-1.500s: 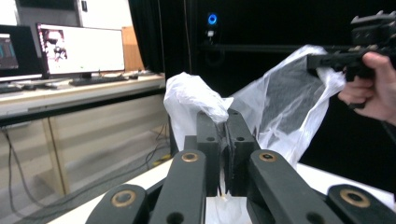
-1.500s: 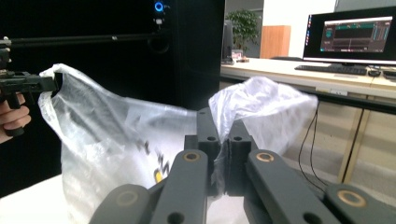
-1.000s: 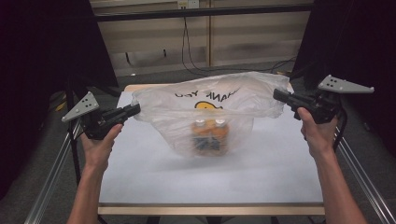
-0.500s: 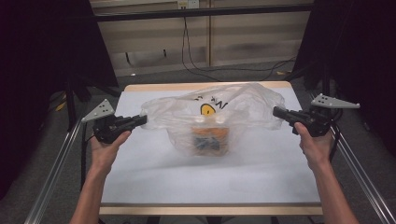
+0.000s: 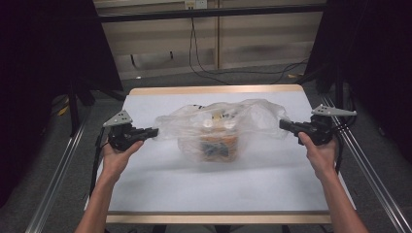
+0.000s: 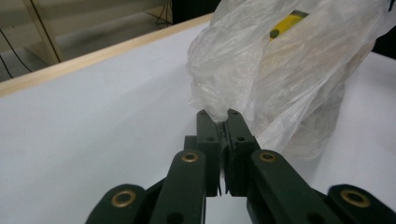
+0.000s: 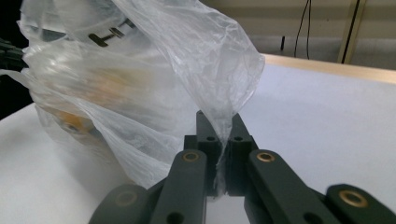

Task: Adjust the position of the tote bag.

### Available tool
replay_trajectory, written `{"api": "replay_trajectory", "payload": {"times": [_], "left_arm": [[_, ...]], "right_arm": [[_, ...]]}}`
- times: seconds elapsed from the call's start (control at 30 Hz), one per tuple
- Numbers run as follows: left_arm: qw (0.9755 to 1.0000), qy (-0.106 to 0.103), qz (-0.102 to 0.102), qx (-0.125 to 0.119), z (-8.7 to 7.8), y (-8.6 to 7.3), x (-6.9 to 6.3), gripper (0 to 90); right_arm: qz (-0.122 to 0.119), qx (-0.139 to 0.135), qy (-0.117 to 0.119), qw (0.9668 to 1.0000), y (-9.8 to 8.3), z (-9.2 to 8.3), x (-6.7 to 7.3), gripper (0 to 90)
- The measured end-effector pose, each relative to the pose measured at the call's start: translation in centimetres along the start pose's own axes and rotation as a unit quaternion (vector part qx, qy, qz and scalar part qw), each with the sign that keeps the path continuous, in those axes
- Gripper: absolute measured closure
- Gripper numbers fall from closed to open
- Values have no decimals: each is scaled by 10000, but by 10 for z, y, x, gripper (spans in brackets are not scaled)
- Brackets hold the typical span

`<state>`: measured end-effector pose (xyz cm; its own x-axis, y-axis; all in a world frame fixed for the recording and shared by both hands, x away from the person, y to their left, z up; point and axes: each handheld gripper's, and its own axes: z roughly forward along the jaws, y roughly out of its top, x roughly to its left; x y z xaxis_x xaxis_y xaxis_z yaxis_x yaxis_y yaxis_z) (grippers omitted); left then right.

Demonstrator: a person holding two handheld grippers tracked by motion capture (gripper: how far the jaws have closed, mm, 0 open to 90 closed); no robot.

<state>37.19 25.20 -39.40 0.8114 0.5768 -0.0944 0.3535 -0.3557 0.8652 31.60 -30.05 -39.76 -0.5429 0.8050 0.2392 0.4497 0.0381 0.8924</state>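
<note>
1. Jaws of the left gripper (image 6: 223,116) are clamped together on a gathered fold of the clear plastic bag (image 5: 221,124); film is pinched between the pads.
2. Jaws of the right gripper (image 7: 223,119) are likewise pressed together on a fold at the opposite end of the bag, the film rising out of the pinch.
3. Bag position: directly ahead of both pairs of jaws and stretched between them. Its loaded bottom, holding an orange-and-white pack (image 5: 219,141), appears to rest on the table, roughly midway between the two grippers.
4. Step in hand, as judged: setting the loaded bag down, with both ends held low and level with the load.
5. Next move, as judged: either part both pairs of jaws to free the film, or draw the two ends apart to spread the mouth. Either way, both sides should act evenly so the load does not tip.
6. Surface: a white table top (image 5: 160,189) with a pale wooden edge, bare beneath and beside the jaws.
7. Room: metal rails flank the table; beyond the bag, cables (image 5: 204,63) hang against a light panelled wall, with dark drapes to either side.
</note>
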Motion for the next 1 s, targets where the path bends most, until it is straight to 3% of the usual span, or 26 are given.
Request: {"api": "replay_trajectory", "payload": {"times": [0.13,0.4,0.63,0.67,0.83,0.97,1.0], "left_arm": [[9999,-33,-78,133,10,-7,3,871],[9987,6,12,507,31,-17,5,871],[9949,64,249,973,51,-24,0,872],[9946,19,197,1014,53,-26,0,872],[9955,-75,33,945,58,-32,5,872],[9940,22,221,1067,66,-34,2,873],[9937,-41,203,1103,69,-35,1,873]], "right_arm": [[-3,257,-80,9996,-7,11,-5,877],[4,666,-257,9974,-20,29,-16,872],[-30,970,-449,9943,-29,39,-22,876],[-43,1013,-479,9937,-31,40,-23,876],[49,1076,-488,9930,-38,43,-30,877],[12,1161,-504,9920,-40,48,-29,875],[2,1206,-507,9914,-41,50,-29,875]]}}
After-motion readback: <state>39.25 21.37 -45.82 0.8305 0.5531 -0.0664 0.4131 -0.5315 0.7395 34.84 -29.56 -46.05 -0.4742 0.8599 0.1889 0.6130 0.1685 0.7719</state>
